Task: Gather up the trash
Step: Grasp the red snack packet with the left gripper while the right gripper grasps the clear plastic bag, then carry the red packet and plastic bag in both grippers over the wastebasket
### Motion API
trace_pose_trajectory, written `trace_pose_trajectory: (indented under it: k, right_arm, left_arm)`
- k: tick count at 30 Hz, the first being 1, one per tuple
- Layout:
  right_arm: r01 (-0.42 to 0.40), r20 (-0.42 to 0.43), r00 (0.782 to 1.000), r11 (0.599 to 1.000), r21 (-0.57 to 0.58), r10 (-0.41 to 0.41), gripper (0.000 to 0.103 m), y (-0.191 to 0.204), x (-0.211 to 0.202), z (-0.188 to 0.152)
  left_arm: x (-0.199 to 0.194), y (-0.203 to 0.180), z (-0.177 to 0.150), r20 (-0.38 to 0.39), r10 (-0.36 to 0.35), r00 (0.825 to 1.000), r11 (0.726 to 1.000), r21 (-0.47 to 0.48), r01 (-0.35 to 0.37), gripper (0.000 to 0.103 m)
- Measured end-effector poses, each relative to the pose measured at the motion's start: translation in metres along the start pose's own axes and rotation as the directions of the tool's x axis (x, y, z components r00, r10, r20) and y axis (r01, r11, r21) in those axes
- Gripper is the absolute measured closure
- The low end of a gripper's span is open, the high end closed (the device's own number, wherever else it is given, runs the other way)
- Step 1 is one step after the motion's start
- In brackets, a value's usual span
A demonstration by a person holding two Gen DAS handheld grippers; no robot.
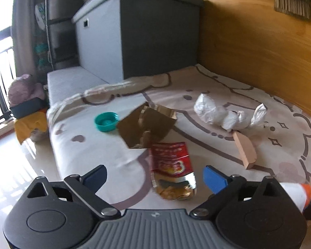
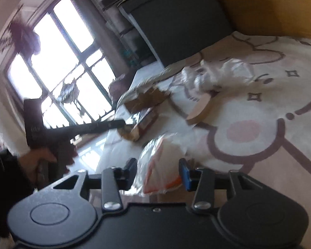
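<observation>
Cartoon rug (image 1: pixel 217 87) by wood wall holds trash; left gripper (image 1: pixel 155 178) gapes, right gripper (image 2: pixel 158 171) clamps wrapper (image 2: pixel 161 166).

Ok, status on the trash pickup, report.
Left tongs open above red wrapper. Right tongs around white wrapper, grip unconfirmed. Cap, torn box remain.

Teal bottle cap (image 1: pixel 105 122); brown torn cardboard (image 1: pixel 144 127); red-and-gold snack wrapper (image 1: pixel 172 170); white crumpled plastic bag (image 1: pixel 221 114); cream rug (image 1: pixel 259 137) with mauve cartoon outlines and stars; grey storage box (image 1: pixel 139 37).
</observation>
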State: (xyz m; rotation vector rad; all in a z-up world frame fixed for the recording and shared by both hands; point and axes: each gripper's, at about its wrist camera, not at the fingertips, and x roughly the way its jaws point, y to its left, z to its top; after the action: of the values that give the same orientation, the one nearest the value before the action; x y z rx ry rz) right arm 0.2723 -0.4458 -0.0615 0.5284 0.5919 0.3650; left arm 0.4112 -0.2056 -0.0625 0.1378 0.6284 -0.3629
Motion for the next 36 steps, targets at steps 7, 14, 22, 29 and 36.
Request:
trace_pose_trajectory:
  k: [7, 14, 22, 29, 36]
  right_arm:
    - [-0.047, 0.010, 0.999, 0.986, 0.160, 0.046, 0.078, -0.014, 0.019, 0.007]
    - [-0.092, -0.007, 0.995, 0.962, 0.258, 0.097, 0.092, -0.022, 0.031, 0.002]
    - [-0.093, 0.005, 0.996, 0.974, 0.206, 0.094, 0.095, -0.011, 0.025, -0.001]
    - [-0.046, 0.040, 0.998, 0.992, 0.116, 0.041, 0.095, 0.004, 0.016, 0.000]
    - [0.067, 0.080, 0.995, 0.997, -0.026, -0.065, 0.096, 0.035, 0.009, 0.002]
  left_arm:
    - [0.034, -0.004, 0.003, -0.069, 0.040, 0.997, 0.999, -0.025, -0.042, 0.004]
    - [0.051, -0.003, 0.003, -0.107, 0.036, 0.994, 0.998, -0.054, -0.042, 0.016]
    - [0.047, -0.016, 0.004, -0.105, 0.052, 0.993, 0.998, -0.016, -0.053, 0.050]
    - [0.020, -0.018, -0.007, -0.074, 0.034, 0.997, 0.999, 0.013, -0.033, 0.051]
    - [-0.020, -0.012, -0.020, -0.034, 0.020, 0.999, 1.000, -0.006, -0.020, 0.051]
